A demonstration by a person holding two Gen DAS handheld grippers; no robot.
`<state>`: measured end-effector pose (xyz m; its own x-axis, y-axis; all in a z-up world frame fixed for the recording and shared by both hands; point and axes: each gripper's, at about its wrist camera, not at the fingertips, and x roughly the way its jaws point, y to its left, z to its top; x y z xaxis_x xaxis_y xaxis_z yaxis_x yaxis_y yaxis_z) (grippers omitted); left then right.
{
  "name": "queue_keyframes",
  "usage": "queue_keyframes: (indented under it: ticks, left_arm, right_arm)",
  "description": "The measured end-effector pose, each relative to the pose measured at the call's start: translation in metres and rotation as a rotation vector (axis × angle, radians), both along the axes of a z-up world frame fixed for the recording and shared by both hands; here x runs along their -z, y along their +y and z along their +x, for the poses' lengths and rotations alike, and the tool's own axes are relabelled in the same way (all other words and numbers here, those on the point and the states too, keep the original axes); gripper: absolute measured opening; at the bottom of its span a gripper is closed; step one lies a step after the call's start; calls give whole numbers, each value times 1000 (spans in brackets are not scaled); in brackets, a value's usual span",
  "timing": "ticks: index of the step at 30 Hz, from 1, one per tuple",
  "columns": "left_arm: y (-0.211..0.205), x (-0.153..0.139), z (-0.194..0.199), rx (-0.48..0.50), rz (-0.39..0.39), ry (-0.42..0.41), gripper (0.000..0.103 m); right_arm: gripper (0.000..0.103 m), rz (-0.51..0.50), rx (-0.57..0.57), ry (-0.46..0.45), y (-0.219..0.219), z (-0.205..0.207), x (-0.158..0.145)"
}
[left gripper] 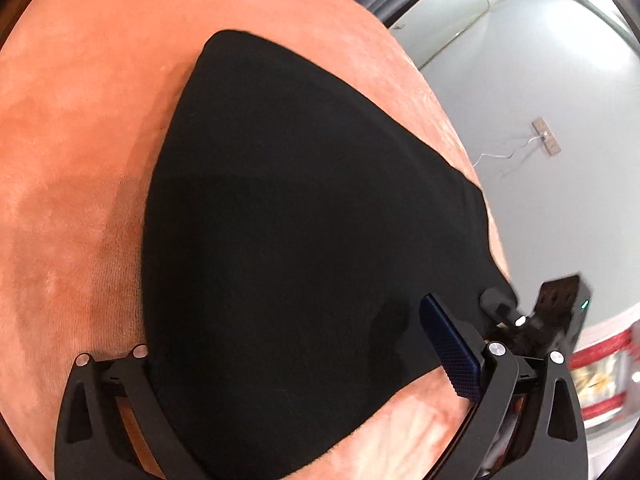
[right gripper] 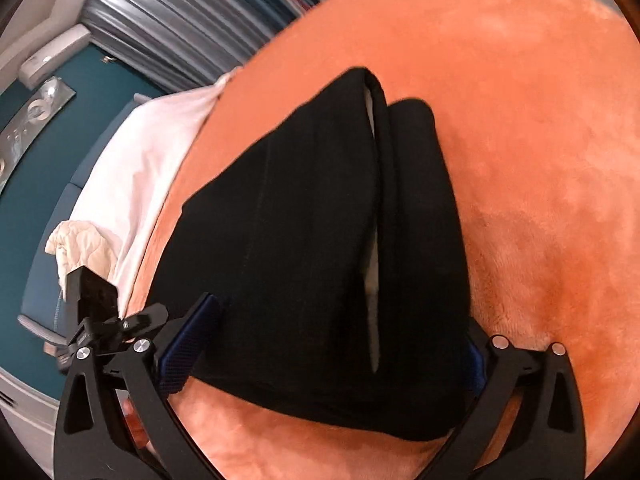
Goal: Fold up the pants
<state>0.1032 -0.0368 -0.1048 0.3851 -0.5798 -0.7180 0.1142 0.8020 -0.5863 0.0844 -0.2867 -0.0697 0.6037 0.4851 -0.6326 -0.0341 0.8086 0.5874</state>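
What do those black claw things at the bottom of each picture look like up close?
Both sets of tongs, left and right, are matte black with curved arms, triangular cut-outs and round silver rivets. Their fingers carry dark blue cross-hatched grip pads. No cables or sleeves show.

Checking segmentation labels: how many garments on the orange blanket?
1: black pants folded on the orange blanket, lying between the open fingers of the left gripper and right gripper. Anything under the folds would be hidden.
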Motion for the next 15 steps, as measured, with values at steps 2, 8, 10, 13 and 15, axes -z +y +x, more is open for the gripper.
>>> queue_keyframes:
  ticks: [2,8,10,13,15]
  left_arm:
    - [-9,-3,0,-6,58,-14,91]
    - [0,-31,-6,-73,102,-61,24]
    - [-1,-43,-10,-83,107,-55,23]
    - [-2,-60,-29,-81,151,-67,22]
    - [0,-68,-44,-70,154,-66,22]
  right_arm:
    - [93,0,8,8,-3,-2,-1]
    - [39,-8,15,-15,1,-16,-16]
    - [37,-18,7,-40,7,-25,-28]
    - [37,17,-10,-70,10,-42,-46]
    - [37,43,-20,-71,8,-62,-55]
